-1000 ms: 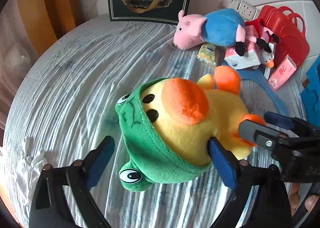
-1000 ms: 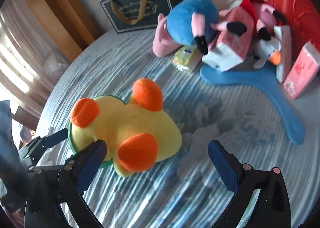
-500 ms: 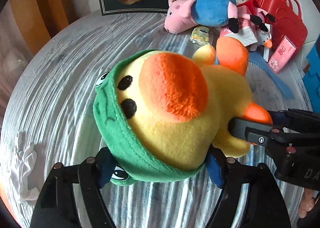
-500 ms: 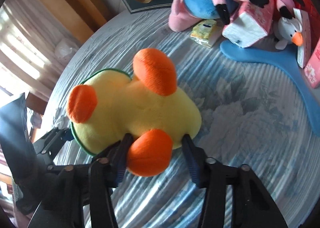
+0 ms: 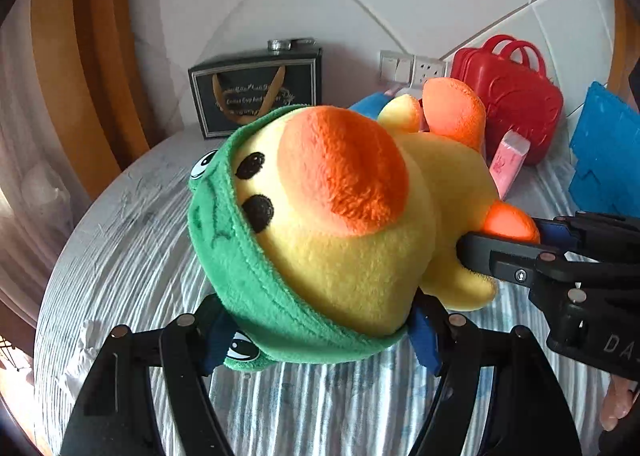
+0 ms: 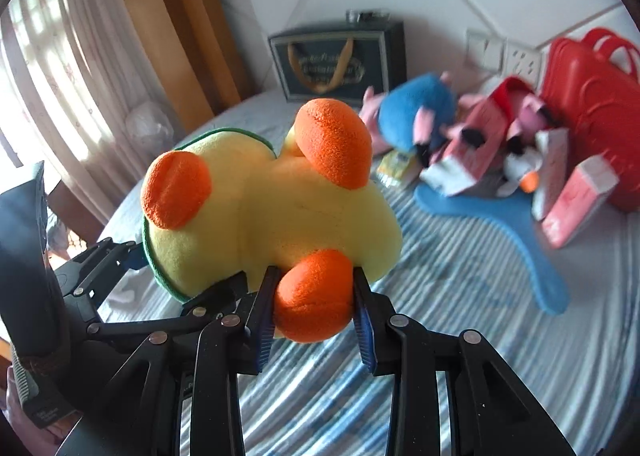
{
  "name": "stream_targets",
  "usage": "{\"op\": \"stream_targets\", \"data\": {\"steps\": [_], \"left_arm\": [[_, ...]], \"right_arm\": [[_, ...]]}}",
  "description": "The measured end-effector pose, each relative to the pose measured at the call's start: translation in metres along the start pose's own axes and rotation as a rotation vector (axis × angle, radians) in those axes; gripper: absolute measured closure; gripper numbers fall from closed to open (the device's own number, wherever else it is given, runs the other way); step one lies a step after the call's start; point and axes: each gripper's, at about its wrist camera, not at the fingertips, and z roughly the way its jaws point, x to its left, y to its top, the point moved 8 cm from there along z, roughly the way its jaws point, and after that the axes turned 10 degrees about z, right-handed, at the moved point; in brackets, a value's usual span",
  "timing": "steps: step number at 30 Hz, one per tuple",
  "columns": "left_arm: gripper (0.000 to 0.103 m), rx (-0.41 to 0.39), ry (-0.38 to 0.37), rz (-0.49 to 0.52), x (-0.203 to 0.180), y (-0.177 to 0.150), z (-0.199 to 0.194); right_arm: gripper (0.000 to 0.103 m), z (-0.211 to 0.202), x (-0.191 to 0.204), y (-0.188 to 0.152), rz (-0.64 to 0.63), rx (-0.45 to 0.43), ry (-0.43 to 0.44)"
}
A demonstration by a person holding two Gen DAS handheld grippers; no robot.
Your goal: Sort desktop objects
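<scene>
While it hangs clear above the striped tablecloth point(image 6: 460, 336), the plush duck point(image 5: 360, 240) in its green frog hood point(image 5: 240, 288) is carried at both ends. Left gripper point(image 5: 316, 332): jaws clamped on the hooded head. Right gripper point(image 6: 314, 306): jaws closing, squeezing one orange foot point(image 6: 312, 296). Handling, by judgement: light, soft, compressible, non-fragile; the head gives the firmer hold, the foot may slip. Nearby: pig plush point(image 6: 412, 116), red case point(image 6: 592, 104), gift bag point(image 5: 256, 92).

Bright window daylight from left, fisheye-bent edges, blurred right-wrist background
</scene>
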Motion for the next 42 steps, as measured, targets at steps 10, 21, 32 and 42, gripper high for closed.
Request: {"op": "stream_targets", "data": {"steps": [10,21,32,42], "left_arm": [[0.031,-0.208,-0.119,0.123,-0.102,0.077,-0.087],[0.031,-0.446,-0.366,0.346,-0.323,0.157,-0.191],[0.027,-0.413,-0.585,0.523,-0.528,0.166,-0.227],[0.022,-0.374,-0.553,0.629,-0.586,0.148,-0.23]], "right_arm": [[0.07,-0.147,-0.038,0.018,0.038,-0.24,-0.118],[0.07,-0.367,-0.165,-0.009,0.182,-0.521,-0.387],[0.07,-0.513,-0.311,-0.077,0.376,-0.601,-0.629],[0.07,-0.55,-0.364,-0.119,0.485,-0.611,-0.672]]}}
